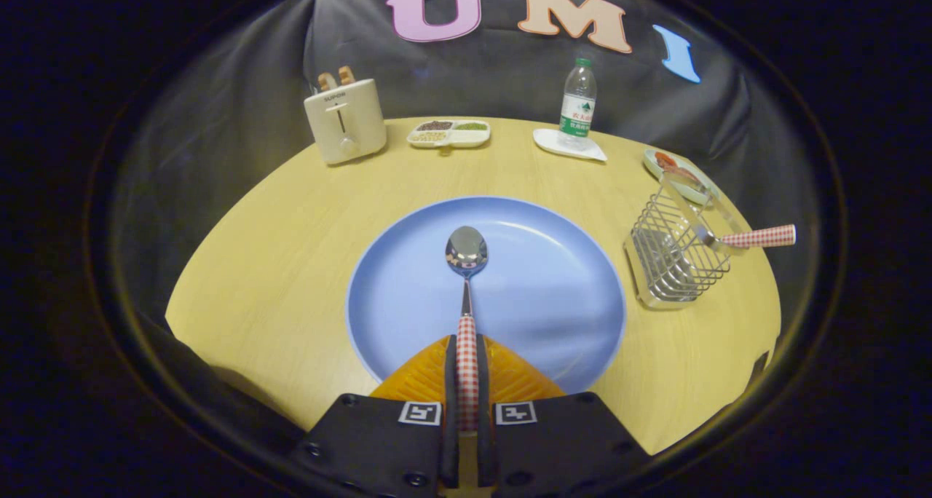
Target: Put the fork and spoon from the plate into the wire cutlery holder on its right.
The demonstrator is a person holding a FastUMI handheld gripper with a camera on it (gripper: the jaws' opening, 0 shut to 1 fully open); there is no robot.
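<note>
I'm seeing even overhead light, glare glinting on spoon bowl, fisheye bending table edges, periphery blurring.

At the far edge of your yellow bench: a cream toaster holding two slices, a divided snack tray, a water bottle on a white coaster.

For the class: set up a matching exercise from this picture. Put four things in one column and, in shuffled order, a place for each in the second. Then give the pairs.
Things:
1. spoon
2. fork
3. toaster
4. water bottle

Places:
A. in the wire cutlery holder
B. far side of the table, beside the divided snack tray
C. handle gripped in the tongs, bowl over the blue plate
D. on a small white dish

Pairs: 1-C, 2-A, 3-B, 4-D
</note>
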